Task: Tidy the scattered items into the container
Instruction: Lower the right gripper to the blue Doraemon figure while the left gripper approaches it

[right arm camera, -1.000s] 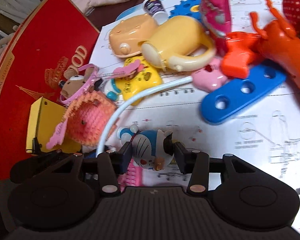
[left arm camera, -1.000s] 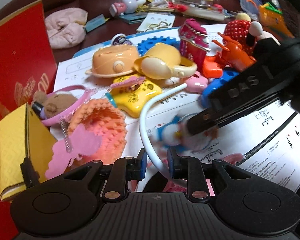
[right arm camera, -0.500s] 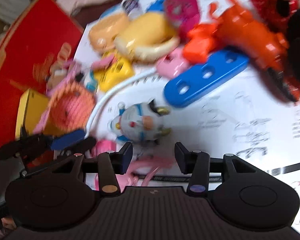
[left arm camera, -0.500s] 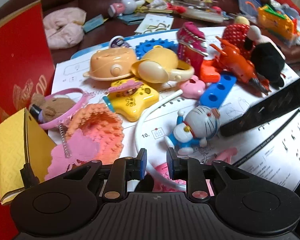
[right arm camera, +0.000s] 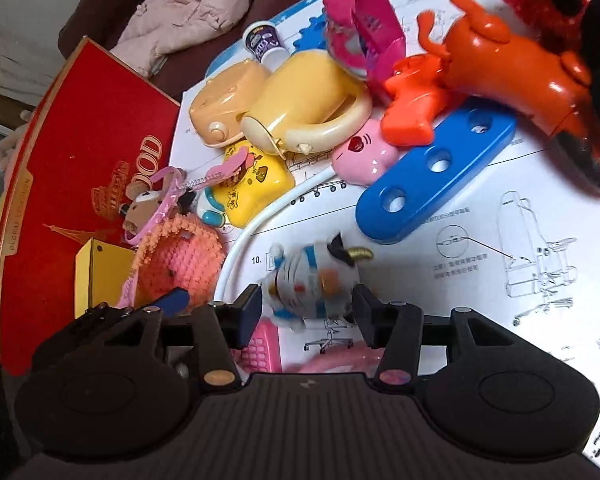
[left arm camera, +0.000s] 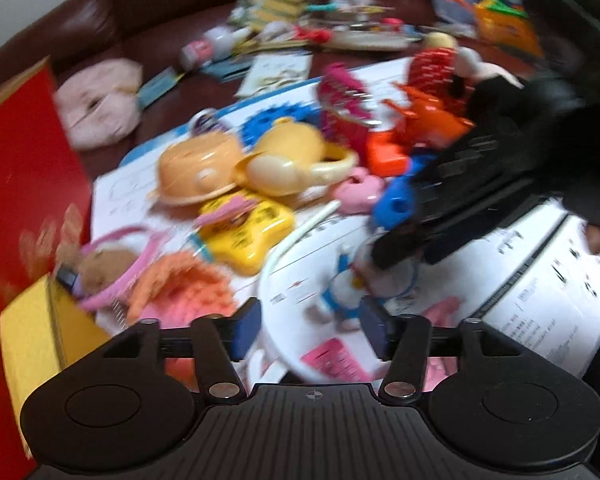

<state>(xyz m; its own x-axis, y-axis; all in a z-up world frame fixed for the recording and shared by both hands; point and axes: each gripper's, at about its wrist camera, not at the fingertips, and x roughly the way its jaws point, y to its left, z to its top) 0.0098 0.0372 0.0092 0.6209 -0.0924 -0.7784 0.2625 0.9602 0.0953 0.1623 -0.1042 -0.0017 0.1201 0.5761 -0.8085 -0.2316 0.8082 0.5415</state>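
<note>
Now right claw (right arm camera: 306, 314) spread wide around the cat toy (right arm camera: 314, 280), fingers flanking it on both sides, contact too blurred to tell. Toy lying on the printed sheet (right arm camera: 480, 248), between a white hoop (right arm camera: 236, 252) and a blue bar (right arm camera: 436, 184). Left claw (left arm camera: 310, 330) also apart, gripping nothing, with the toy (left arm camera: 352, 288) just ahead between its tips and the right claw's black fingers (left arm camera: 440, 224) over it. Red box (right arm camera: 80, 184) standing at the left, a yellow box (right arm camera: 100, 276) and an orange knit piece (right arm camera: 184, 264) before it. Compared with half a second ago: right claw forward again, from short of the toy to straddling it; left claw gone from nearly closed to wide apart; left view turned blurry; toy shifted little, lying on the same sheet.
</note>
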